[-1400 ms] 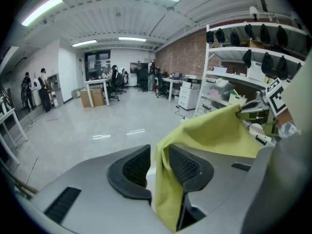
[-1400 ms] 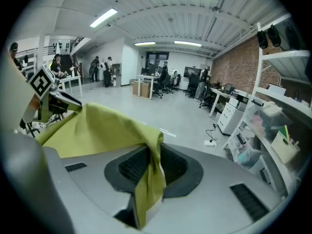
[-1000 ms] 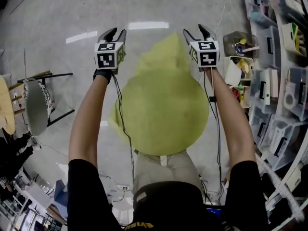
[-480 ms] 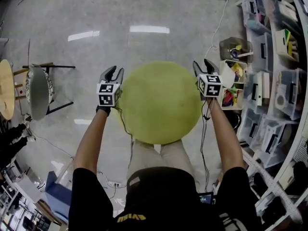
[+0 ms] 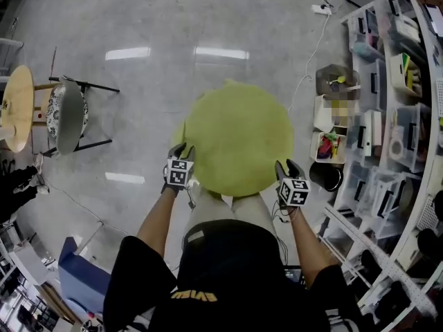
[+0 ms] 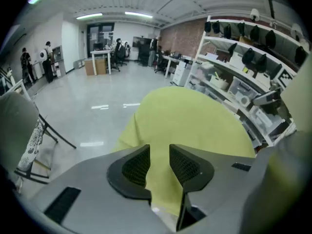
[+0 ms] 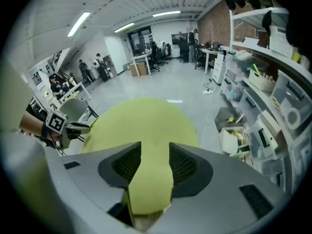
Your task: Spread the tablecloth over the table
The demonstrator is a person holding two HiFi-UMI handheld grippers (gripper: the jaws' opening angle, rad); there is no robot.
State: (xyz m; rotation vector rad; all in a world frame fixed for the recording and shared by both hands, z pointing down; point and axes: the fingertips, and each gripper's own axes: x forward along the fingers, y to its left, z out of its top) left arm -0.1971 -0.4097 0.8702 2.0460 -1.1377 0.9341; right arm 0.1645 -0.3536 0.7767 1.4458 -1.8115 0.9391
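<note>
Tablecloth [image 5: 239, 137], yellow-green, is spread as a flat round disc right in front of the person; whatever carries it is fully covered. A bit of it droops on the left side.

Left hand-held gripper [image 5: 183, 149] is at the near-left rim of the cloth. Its jaws are closing, with a narrow gap left. The left gripper view shows cloth running through that gap.

Right hand-held gripper [image 5: 287, 166] is at the near-right rim. Its jaws are closing too, with a wider gap. A fold of cloth fills the space between the pads [image 7: 183, 162], and its edge hangs out below them.

Not sure the pads are actually biting the fabric on either side; it looks like cloth in the gap, not clamped yet.

Both grippers point down and away from the person, with the cloth between them.

Surroundings:
- chair [image 5: 66, 116] is on the floor [image 5: 152, 19], well off to the left
- shelves [image 5: 408, 116] with bins are along the right
</note>
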